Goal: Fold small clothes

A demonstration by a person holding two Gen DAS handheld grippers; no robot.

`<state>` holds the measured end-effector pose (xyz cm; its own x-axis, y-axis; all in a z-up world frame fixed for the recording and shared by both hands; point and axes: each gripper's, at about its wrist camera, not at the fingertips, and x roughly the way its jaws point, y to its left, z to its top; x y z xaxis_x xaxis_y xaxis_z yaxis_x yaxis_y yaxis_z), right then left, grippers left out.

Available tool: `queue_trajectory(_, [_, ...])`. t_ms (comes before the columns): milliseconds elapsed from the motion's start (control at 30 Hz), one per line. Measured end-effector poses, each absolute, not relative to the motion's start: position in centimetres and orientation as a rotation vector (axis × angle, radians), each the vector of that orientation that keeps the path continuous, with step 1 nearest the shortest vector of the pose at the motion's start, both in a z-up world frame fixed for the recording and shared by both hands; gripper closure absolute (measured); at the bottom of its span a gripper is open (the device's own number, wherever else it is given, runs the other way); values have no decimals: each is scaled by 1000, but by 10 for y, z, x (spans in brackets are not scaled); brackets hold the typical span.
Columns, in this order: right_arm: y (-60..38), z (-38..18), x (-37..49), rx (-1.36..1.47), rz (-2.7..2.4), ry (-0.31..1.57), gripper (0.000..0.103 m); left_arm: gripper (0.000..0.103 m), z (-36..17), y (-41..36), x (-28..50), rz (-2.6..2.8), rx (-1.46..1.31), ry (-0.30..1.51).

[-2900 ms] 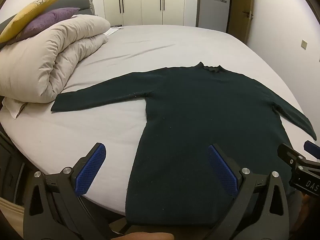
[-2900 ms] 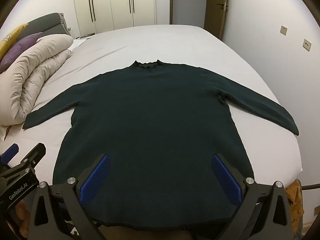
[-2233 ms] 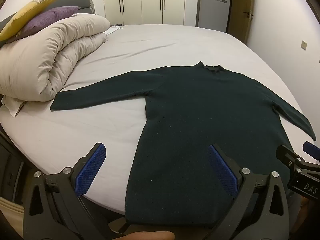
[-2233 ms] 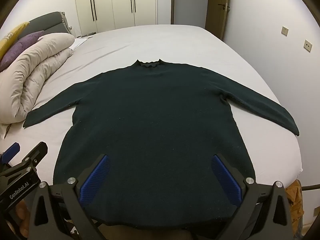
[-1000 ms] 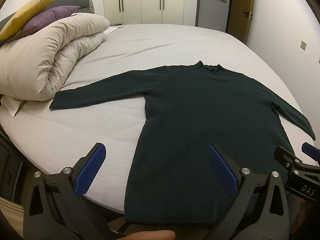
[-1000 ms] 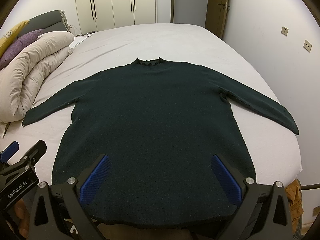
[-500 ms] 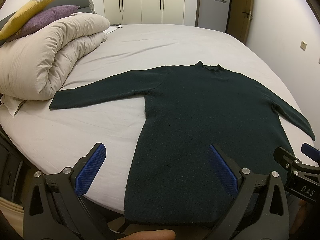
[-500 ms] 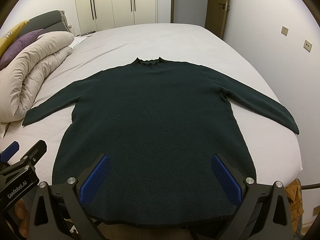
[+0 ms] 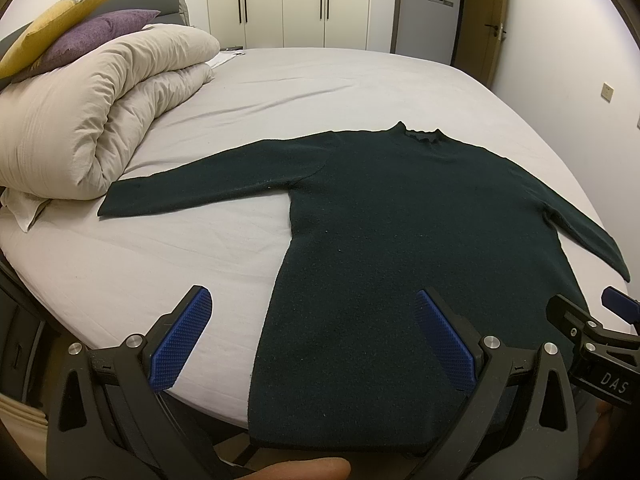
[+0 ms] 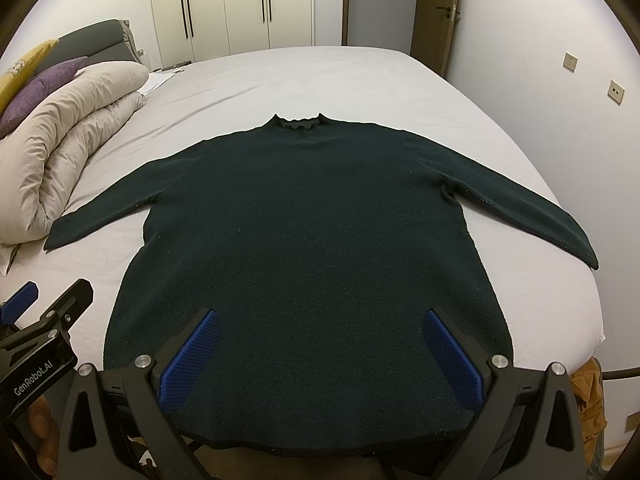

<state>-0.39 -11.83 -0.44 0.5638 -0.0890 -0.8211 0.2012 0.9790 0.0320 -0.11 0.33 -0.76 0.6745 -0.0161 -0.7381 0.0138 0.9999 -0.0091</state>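
Note:
A dark green sweater [image 9: 404, 216] [image 10: 312, 220] lies flat and face up on the pale grey bed [image 9: 168, 256] [image 10: 328, 80], both sleeves spread out sideways, collar at the far end. Its hem hangs slightly over the near bed edge. My left gripper [image 9: 314, 330] hovers open above the hem's left corner, with nothing between its blue pads. My right gripper [image 10: 320, 346] stands open over the middle of the hem, also holding nothing. Each gripper shows at the edge of the other's view: the right gripper [image 9: 592, 340] and the left gripper [image 10: 40, 320].
A rolled beige duvet [image 9: 92, 120] [image 10: 68, 136] lies on the left of the bed, with a purple pillow [image 9: 92, 36] and a yellow pillow [image 9: 52, 28] behind it. White wardrobes [image 10: 248, 4] and a door [image 10: 440, 12] stand at the far wall. A wall [image 10: 560, 80] borders the right side.
Almost nothing: both grippers have stayed open near the hem, drifting only slightly. The sweater has not moved.

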Motion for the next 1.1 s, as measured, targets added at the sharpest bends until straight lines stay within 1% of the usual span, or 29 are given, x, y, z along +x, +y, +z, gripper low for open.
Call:
queue_trajectory(400, [-111,-10,-4,115,-174,960,0,0,-19,7,3,-20,-33,844])
queue_trajectory(567, [-109,-11,-1,105,-166,969,0,0,-28,28,12,-47,-145,879])
queue_trajectory(733, [-106,-10,4,129,-132,950,0,0,-47,70,38,-124,-343,915])
queue_trajectory(867, [-105,-5,13,188,-51,910,0,0,-61,119,55,-70,-514,859])
queue_trajectory(967, [-103,0,24,243,12,880,0,0,-79,158,78,-14,-603,940])
queue_trajectory(1033, [-101,2,30,276,49,862,0,0,-86,189,88,28,-708,916])
queue_trajectory(1100, [-99,2,37,321,90,842,0,0,-92,227,93,85,-845,850])
